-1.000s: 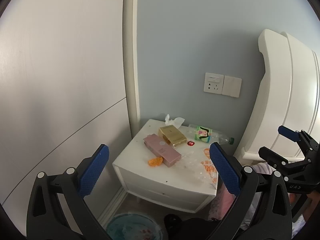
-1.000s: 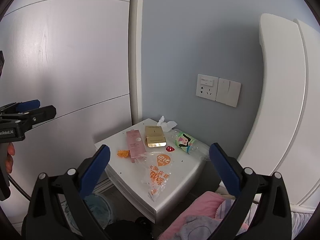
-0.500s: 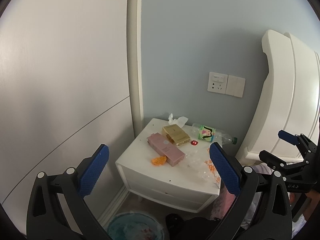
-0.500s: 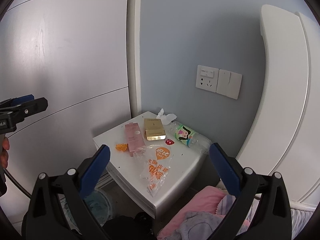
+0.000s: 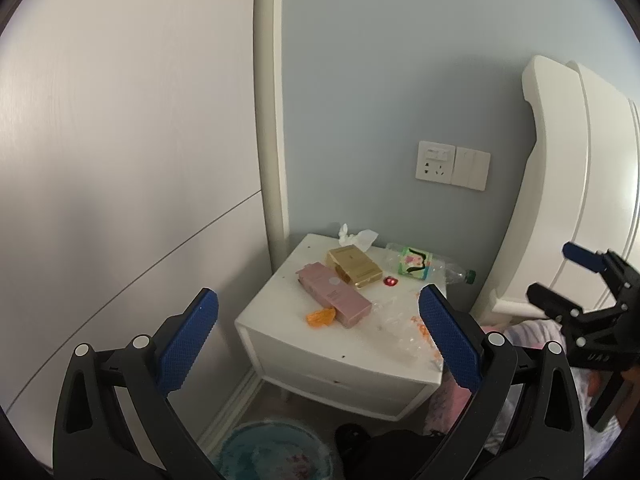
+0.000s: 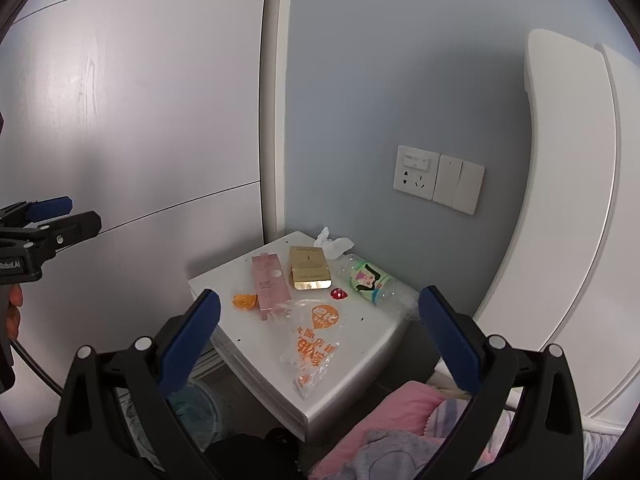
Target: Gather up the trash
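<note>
A white nightstand (image 5: 280,344) (image 6: 352,364) carries trash: a crumpled tissue (image 5: 358,236) (image 6: 334,243), a clear plastic bottle with a green label (image 5: 418,263) (image 6: 370,278), an orange scrap (image 5: 320,316) (image 6: 245,301), a small red wrapper (image 5: 391,281) (image 6: 338,293) and a clear bag with orange print (image 5: 404,326) (image 6: 314,340). A pink box (image 5: 334,294) (image 6: 269,283) and a gold box (image 5: 354,266) (image 6: 309,267) lie there too. My left gripper (image 5: 318,342) and right gripper (image 6: 320,340) are open, empty and well short of the nightstand.
A teal bin (image 5: 276,452) (image 6: 196,404) stands on the floor in front of the nightstand. A white headboard (image 5: 560,184) (image 6: 568,200) and pink bedding (image 6: 396,420) are on the right. A wardrobe panel (image 5: 120,160) is on the left, and a wall socket (image 5: 454,165) is above the nightstand.
Both cameras have shifted slightly, so the nightstand sits a bit more to the right in the left wrist view and a bit higher in the right wrist view. Both grippers stayed open. Nothing on the nightstand moved.
</note>
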Tool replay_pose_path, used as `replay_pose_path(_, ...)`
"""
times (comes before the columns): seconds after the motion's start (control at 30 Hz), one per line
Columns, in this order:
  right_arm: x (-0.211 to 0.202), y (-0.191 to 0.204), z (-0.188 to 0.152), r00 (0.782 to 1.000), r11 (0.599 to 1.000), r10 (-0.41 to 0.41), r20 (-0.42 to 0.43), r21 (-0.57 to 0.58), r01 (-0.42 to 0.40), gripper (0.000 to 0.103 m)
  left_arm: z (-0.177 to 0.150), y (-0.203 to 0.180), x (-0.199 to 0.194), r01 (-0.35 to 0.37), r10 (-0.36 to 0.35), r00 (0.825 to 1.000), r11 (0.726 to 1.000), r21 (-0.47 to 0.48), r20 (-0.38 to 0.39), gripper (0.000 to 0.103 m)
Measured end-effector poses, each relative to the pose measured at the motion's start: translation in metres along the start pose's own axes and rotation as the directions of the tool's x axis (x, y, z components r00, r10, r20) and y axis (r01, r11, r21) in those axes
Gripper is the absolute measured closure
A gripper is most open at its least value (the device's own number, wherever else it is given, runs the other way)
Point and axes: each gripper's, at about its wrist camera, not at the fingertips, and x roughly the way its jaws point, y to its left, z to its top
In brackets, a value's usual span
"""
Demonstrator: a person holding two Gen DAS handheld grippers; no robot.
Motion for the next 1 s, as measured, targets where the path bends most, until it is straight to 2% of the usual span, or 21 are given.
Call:
replay_pose_path(0.33, 0.0, -0.002, 0.002, 1.0, 1.0, 0.014, 0.0, 0.013, -0.014, 0.006, -0.002, 0.002, -0.003, 0.009, -0.009, 1.0, 1.0, -0.015, 0.008, 0.006)
replay_pose_path(0.5, 0.0, -0.004, 0.002, 1.0, 1.0, 0.016, -0.002, 0.015, -0.016, 0.006, 0.0, -0.002, -0.011, -0.002, 0.002, 0.999, 1.0, -0.001, 0.05, 0.006)
replay_pose_path(0.67, 0.001, -0.003, 0.0, 1.0, 1.0, 0.0, -0.007, 0.012, 0.001, 0.006, 0.001, -0.001, -0.007, 0.008, -0.008, 0.999, 1.0, 0.001, 0.031, 0.006)
replay_pose_path(1.0, 0.006, -0.006, -0.006, 1.0, 0.999, 0.019, -0.025, 0.035, -0.018, 0.006, -0.003, -0.007, 0.004, 0.016, -0.016, 1.0, 1.0, 0.016, -0.002, 0.006)
